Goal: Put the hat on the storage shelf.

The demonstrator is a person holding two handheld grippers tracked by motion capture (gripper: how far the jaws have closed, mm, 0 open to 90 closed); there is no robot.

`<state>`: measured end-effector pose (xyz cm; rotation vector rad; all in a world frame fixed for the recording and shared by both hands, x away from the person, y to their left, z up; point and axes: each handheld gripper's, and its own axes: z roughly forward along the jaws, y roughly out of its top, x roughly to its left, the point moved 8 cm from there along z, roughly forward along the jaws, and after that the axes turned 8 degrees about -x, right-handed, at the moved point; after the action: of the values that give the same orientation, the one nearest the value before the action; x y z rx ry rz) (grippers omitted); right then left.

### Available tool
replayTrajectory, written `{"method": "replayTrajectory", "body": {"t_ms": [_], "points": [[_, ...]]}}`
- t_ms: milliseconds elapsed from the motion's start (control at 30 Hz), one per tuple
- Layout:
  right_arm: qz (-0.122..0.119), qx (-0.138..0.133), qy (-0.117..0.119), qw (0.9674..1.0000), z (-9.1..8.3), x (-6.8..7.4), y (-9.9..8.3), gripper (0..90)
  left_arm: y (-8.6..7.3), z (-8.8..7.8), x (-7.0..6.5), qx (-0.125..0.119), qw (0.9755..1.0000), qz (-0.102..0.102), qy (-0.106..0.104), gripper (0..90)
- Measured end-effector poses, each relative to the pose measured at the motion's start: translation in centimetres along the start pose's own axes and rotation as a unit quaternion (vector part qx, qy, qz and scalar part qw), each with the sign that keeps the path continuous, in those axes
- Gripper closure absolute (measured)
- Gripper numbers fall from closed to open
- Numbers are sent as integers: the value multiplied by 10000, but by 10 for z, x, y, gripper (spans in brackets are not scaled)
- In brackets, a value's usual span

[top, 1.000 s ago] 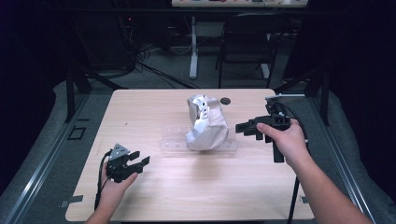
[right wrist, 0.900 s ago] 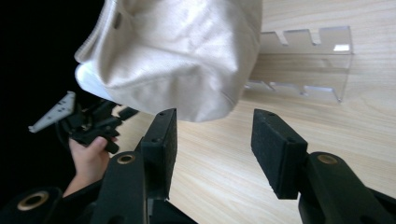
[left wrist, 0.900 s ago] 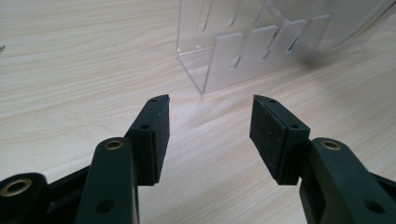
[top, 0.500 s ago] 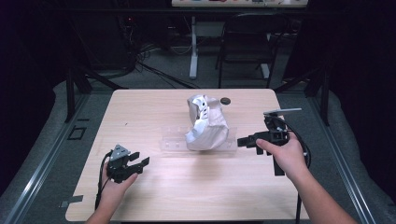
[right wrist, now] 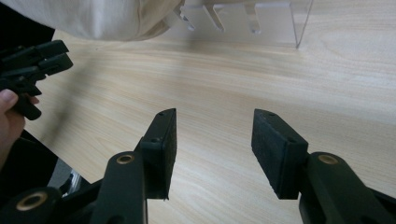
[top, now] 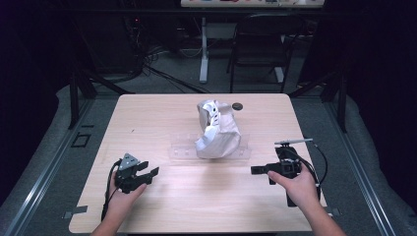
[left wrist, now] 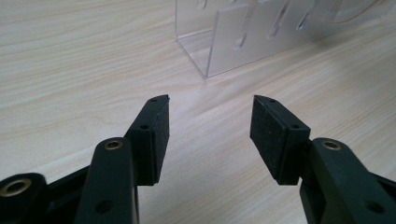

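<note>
Left gripper (top: 147, 175): near-left part of the surface (top: 162, 118), held in the person's left hand (top: 123, 196); jaws spread, nothing between them, pointing right and a little far, toward the clear rack
Right gripper (top: 255, 170): near-right part of the surface, held in the right hand (top: 297, 187); jaws spread and empty, pointing left
Clear rack (top: 184, 147): transparent slotted stand at the middle of the surface, lying left to right; its left end shows just beyond the left jaws in the left gripper view (left wrist: 233, 42)
White bundle (top: 216, 130): crumpled pale cloth-like item sitting on the rack's middle, well apart from both grippers
Dark disc (top: 237, 105): small round object on the surface, just far-right of the bundle
Chair (top: 258, 49): on the floor beyond the far edge
</note>
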<state>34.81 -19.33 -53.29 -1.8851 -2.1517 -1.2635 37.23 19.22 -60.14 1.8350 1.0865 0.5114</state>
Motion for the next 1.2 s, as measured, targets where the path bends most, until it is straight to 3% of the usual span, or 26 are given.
{"method": "replayTrajectory", "body": {"t_ms": [67,200,333,600,733,767,800,967,1067,1100,1200], "points": [[-124,-139,-25,9998,6,-2,-10,500,-1,1,-1,13,10000,0,-4,477],[-324,-86,-103,9994,13,-4,-23,498,-1,1,-2,32,10000,2,-13,477],[-508,-208,-155,9984,19,-6,-35,498,-1,2,-4,14,10000,23,-42,477],[-922,-532,-313,9938,25,-14,-54,529,-2,3,-4,18,10000,0,-46,476],[-910,-676,-362,9929,26,-19,-56,528,-3,4,-5,47,10000,8,-51,477],[-994,-598,-453,9922,24,-23,-58,523,-3,4,-5,52,10000,-12,-54,477],[-872,-748,-366,9927,28,-22,-58,515,-3,4,-5,54,10000,-15,-54,477],[-1053,-734,-487,9905,30,-30,-66,514,-4,5,-5,70,10000,13,-69,477],[-1093,-854,-581,9886,26,-38,-68,516,-4,5,-7,50,9999,-40,-103,477],[-971,-1001,-494,9890,27,-39,-70,516,-4,5,-7,58,9999,-36,-104,477],[-949,-1158,-579,9870,26,-43,-71,512,-4,6,-9,76,9999,37,-117,477]]}}
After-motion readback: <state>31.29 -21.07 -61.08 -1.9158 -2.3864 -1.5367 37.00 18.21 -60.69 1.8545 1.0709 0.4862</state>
